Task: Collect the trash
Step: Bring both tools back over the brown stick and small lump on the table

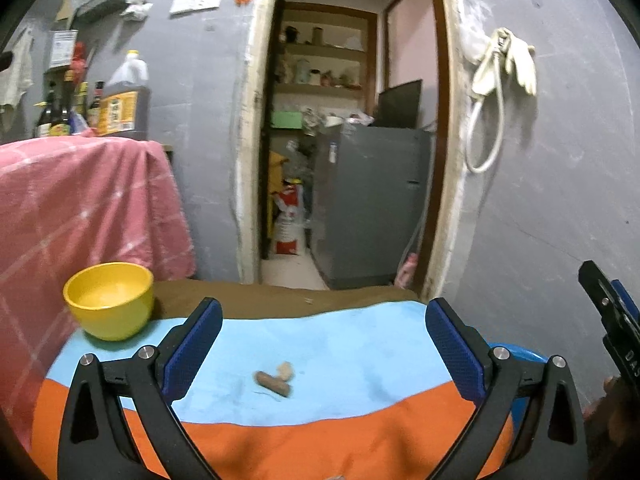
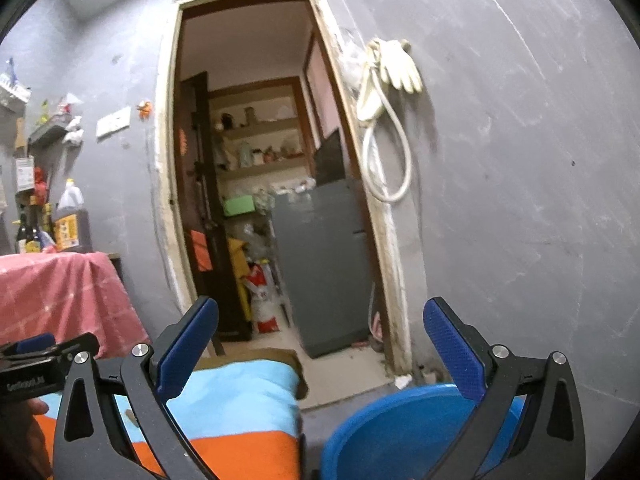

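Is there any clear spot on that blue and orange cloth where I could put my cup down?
Yes. The cloth is mostly bare: a wide blue patch lies between the yellow bowl at the far left corner and the small brown scraps near the middle, and more to their right. The orange band nearer is bare too.

Dim indoor light, soft shadows, slight motion blur, strong fisheye bending, dark vignetted corners

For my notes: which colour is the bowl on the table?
Yellow bowl; the left wrist view shows it best.
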`<state>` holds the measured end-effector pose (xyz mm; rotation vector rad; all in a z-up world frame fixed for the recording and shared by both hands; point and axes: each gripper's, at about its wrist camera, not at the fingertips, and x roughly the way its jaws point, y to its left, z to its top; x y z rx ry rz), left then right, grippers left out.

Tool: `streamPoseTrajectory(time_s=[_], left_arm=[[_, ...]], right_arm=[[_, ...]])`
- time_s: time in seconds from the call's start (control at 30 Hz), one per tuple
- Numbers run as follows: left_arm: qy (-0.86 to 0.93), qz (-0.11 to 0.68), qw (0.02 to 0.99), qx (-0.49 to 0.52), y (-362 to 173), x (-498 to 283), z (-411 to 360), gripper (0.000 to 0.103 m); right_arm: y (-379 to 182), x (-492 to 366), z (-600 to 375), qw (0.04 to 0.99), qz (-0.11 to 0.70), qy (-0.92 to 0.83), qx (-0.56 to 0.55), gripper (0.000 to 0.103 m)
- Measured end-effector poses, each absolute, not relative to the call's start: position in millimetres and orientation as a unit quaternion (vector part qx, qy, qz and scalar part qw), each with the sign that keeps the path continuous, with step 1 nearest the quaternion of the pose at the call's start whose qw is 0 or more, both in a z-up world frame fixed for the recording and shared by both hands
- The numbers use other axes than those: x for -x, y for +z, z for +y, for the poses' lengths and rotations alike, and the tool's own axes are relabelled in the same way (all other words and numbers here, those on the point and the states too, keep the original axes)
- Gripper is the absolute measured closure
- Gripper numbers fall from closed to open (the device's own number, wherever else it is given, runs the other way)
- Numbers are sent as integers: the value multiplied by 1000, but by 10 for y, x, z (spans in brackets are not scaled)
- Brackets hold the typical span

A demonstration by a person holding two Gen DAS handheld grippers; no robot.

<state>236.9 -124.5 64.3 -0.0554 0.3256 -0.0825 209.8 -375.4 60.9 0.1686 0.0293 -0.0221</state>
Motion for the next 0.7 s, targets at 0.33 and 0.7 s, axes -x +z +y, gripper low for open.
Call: streamPoseTrajectory(time_s=[0.33,0.7], left_arm=[[4,149,987,53,685,-2219,-702,3],[55,124,989,64,641,-2041,-244,3]], right_arm=[[661,-2088,-3307,998,-13,26,-63,0],[612,-2157,-2753,998,-16,65,-12,0]])
